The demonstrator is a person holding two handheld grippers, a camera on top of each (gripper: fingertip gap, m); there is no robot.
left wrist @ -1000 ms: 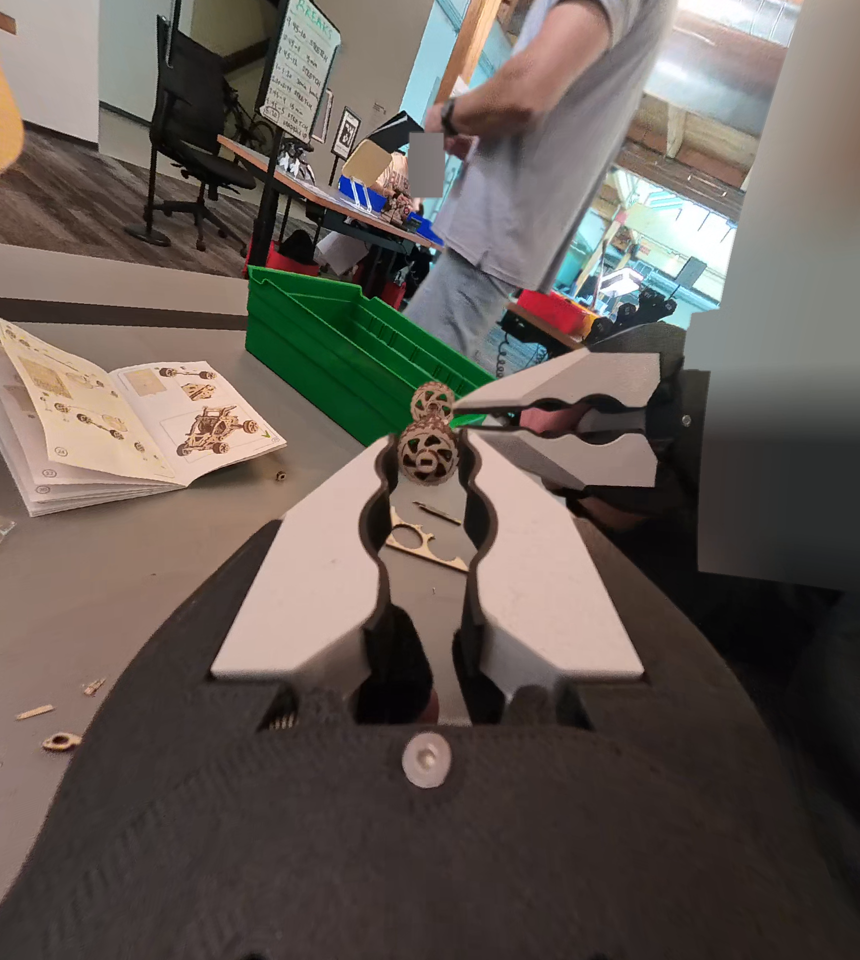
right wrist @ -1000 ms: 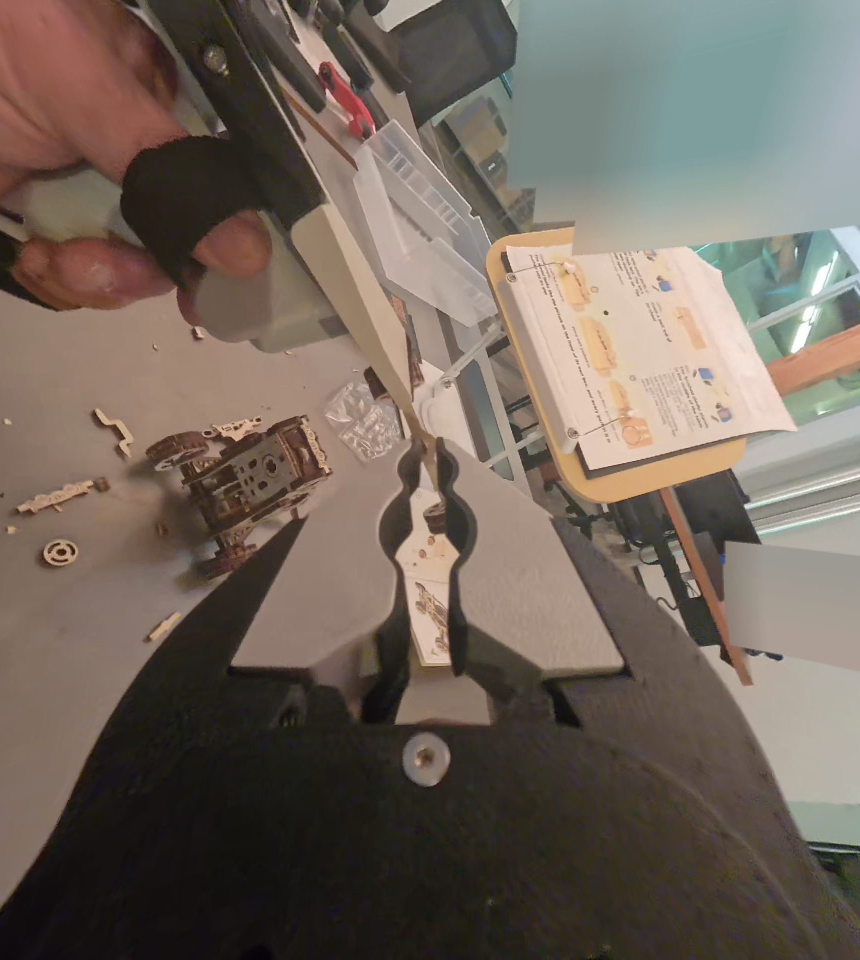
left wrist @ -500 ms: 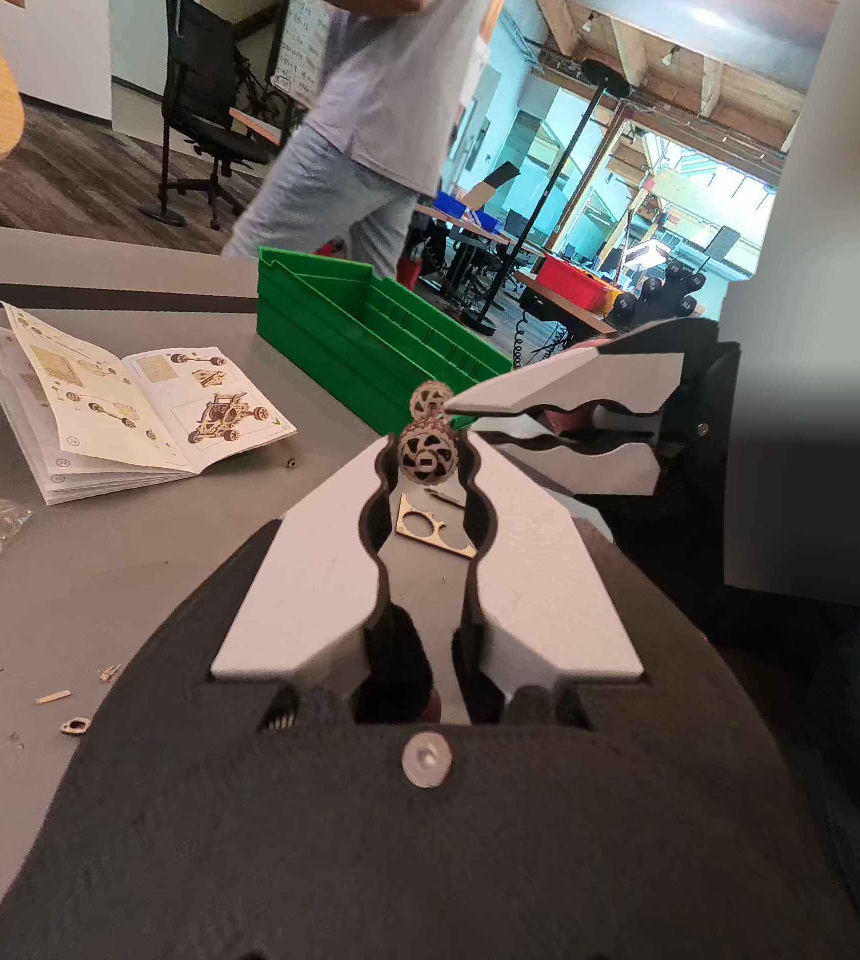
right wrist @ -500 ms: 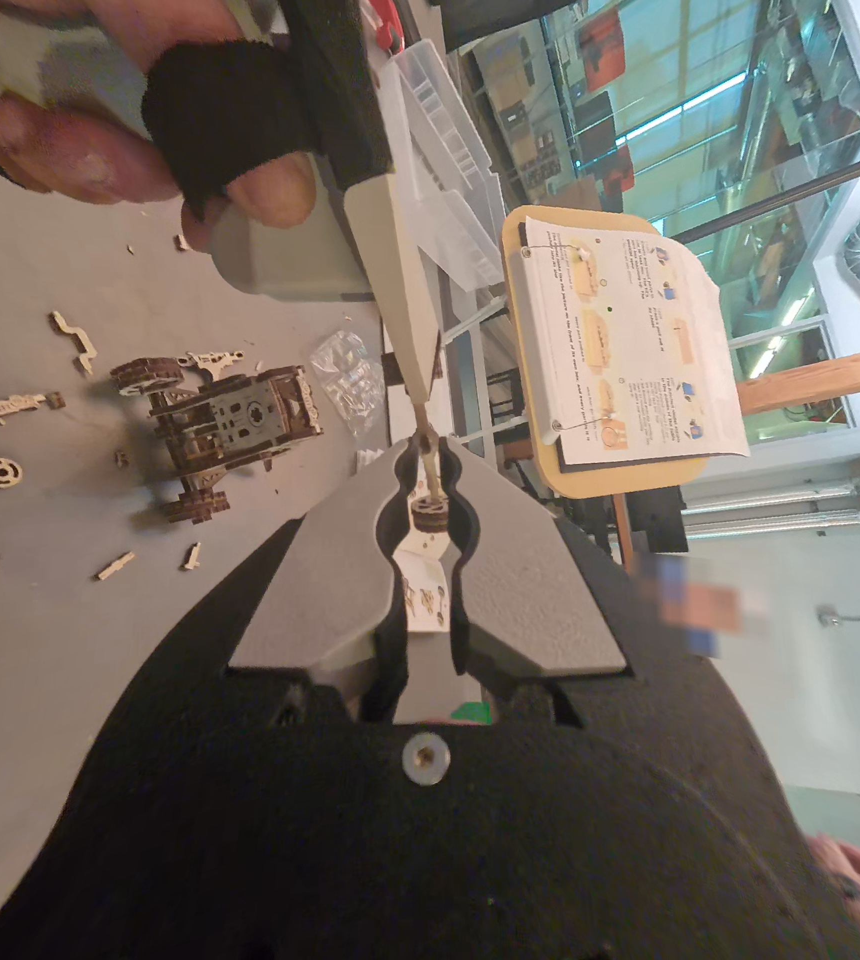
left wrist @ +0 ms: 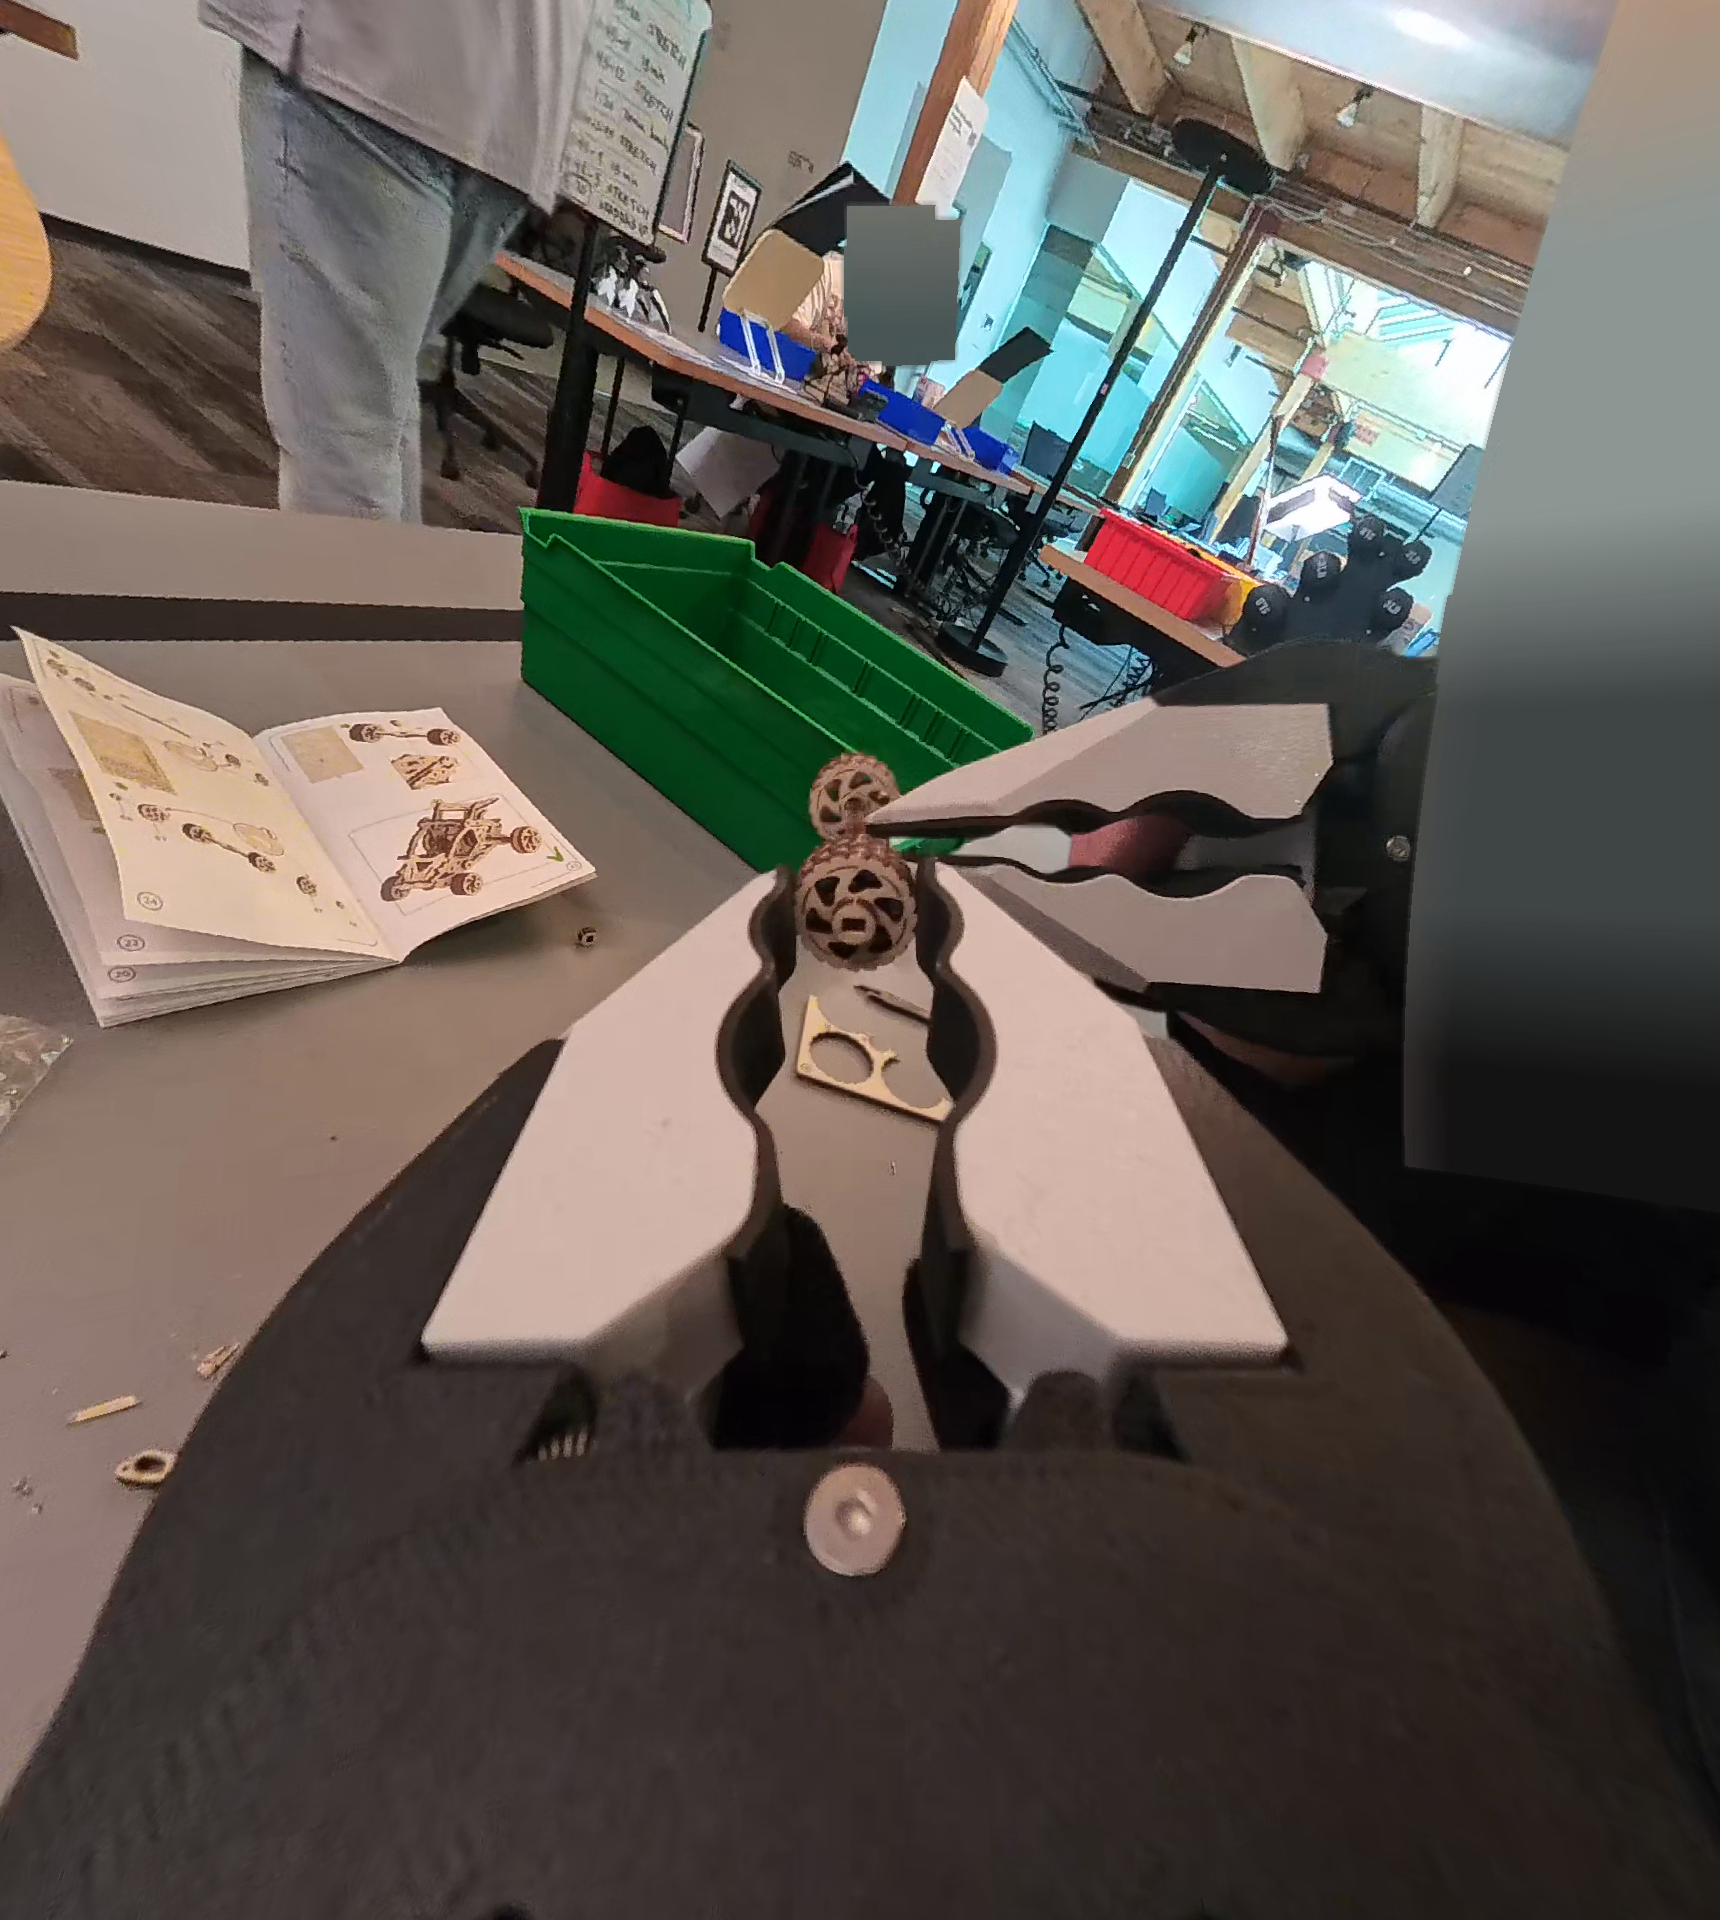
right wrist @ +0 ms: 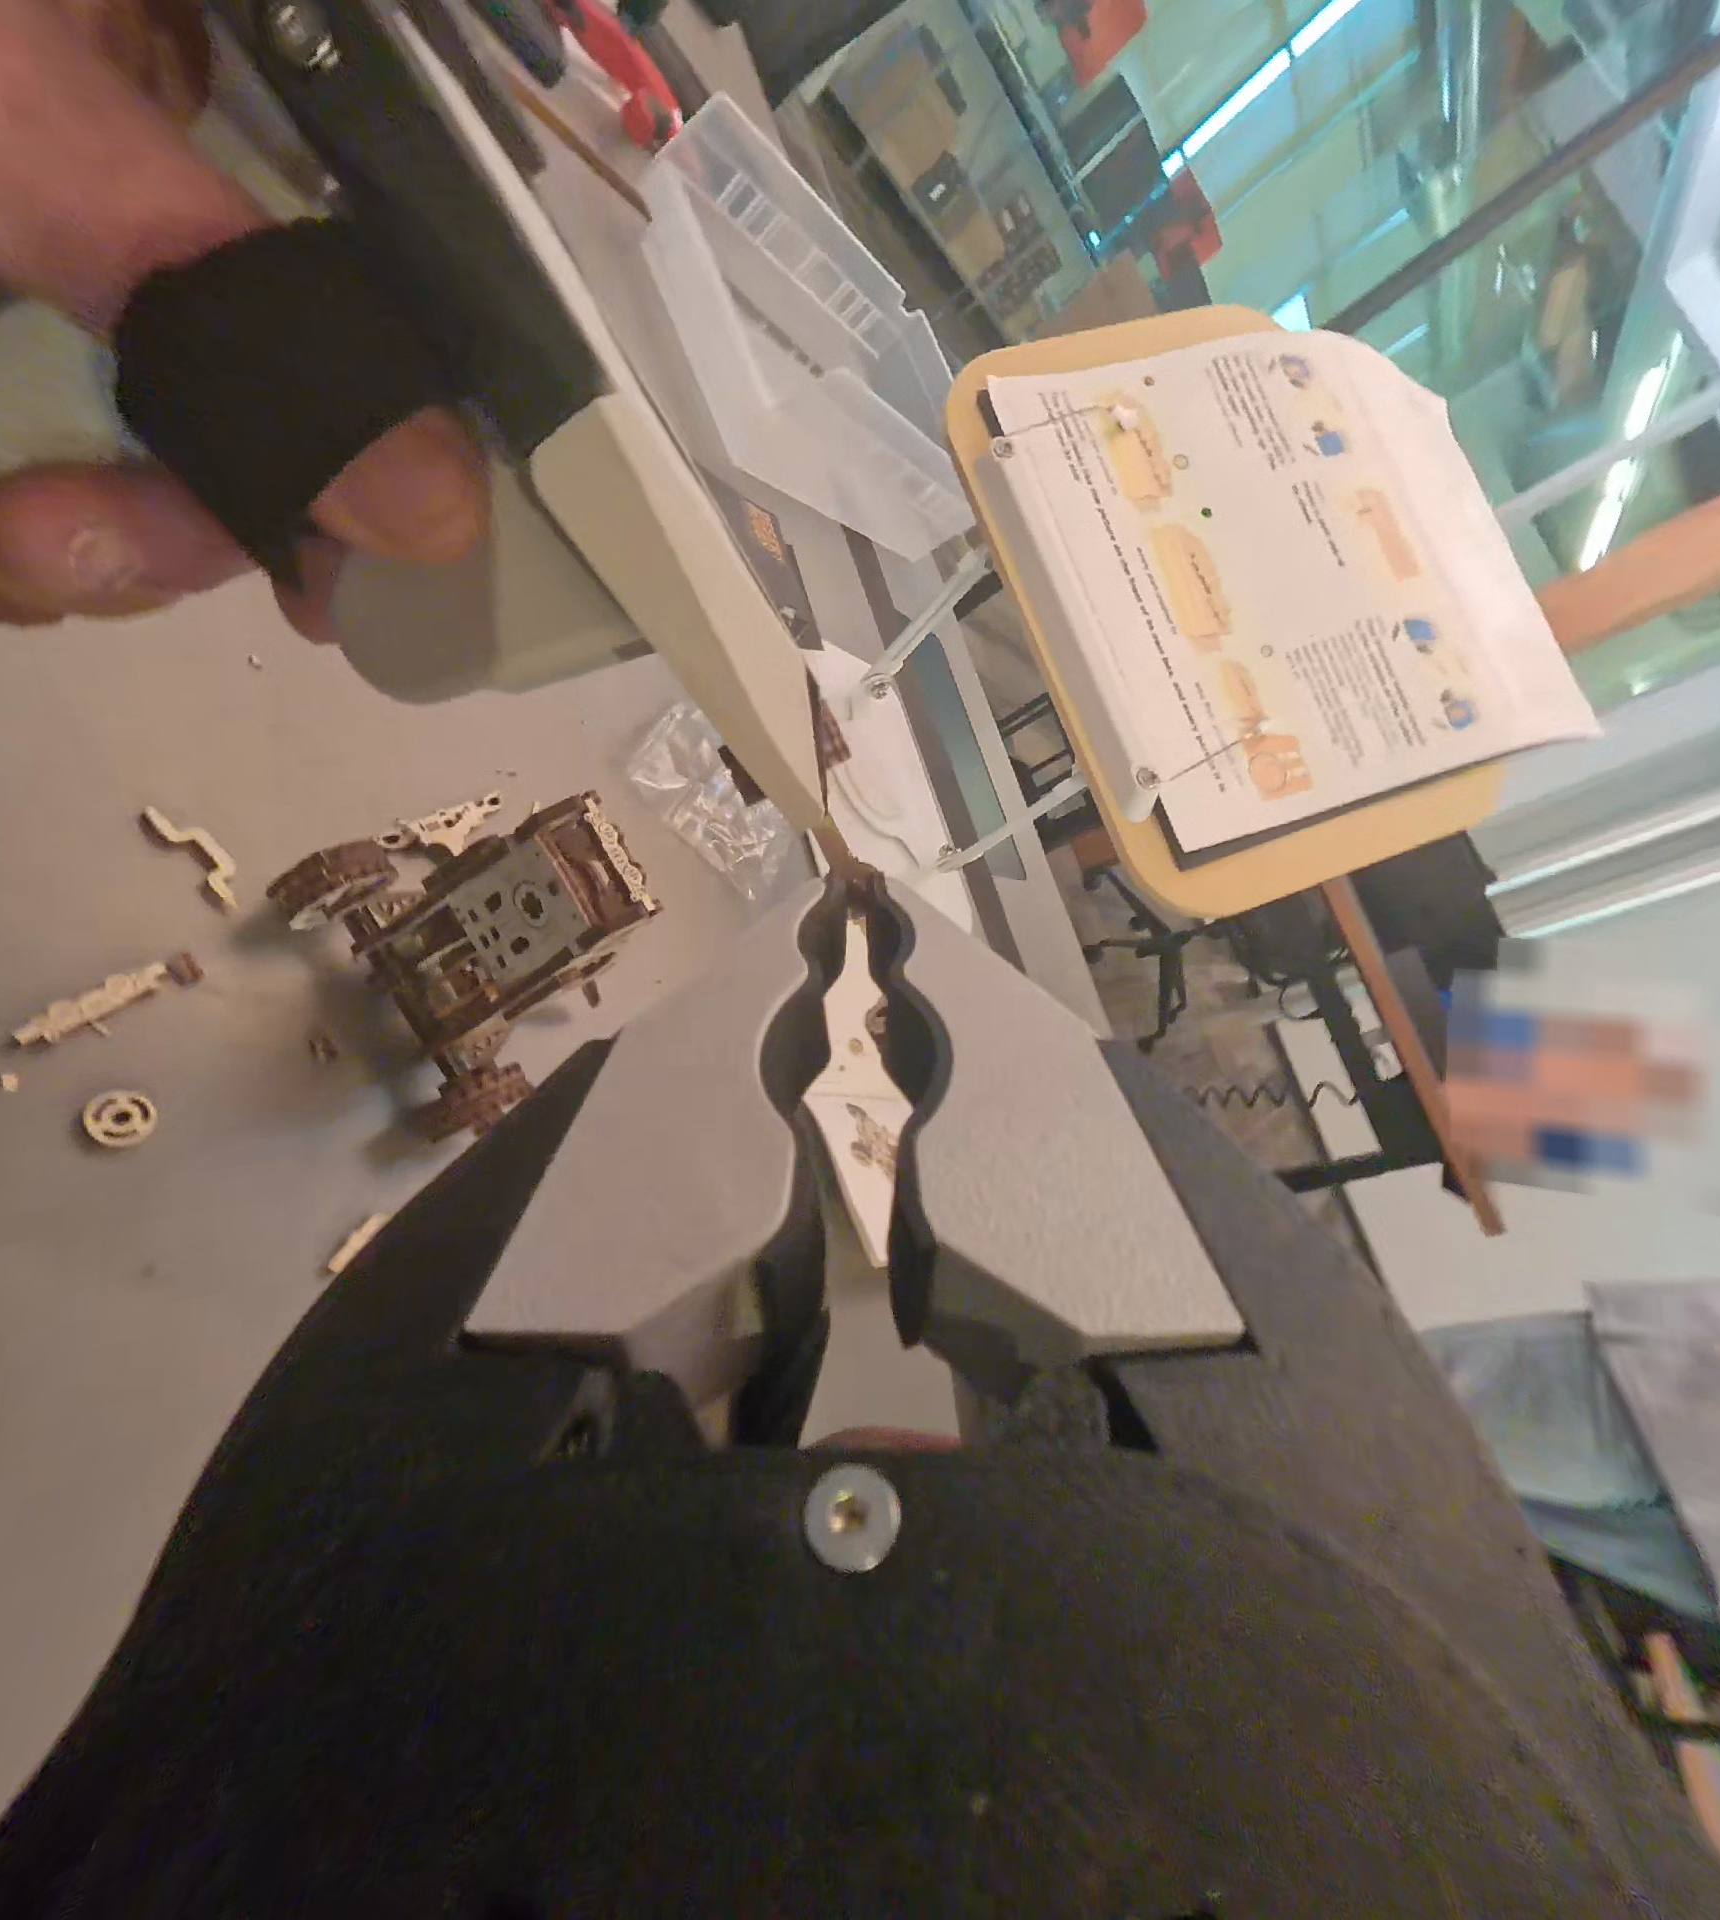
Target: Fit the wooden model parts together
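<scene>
Left gripper (left wrist: 856,920): jaws clenched on a wooden wheel (left wrist: 854,912) at 12 o'clock. Right gripper (left wrist: 903,831): entered from 3 o'clock, jaws pinched on the thin axle joining a second wheel (left wrist: 848,794) just behind. Partly built wooden model (right wrist: 503,935): set on the grey desk (right wrist: 108,1299) at 10 o'clock in the right wrist view, amid loose wooden parts (right wrist: 97,1006). Open instruction booklet (left wrist: 243,842) and green bin (left wrist: 731,665): on the desk beyond.
</scene>
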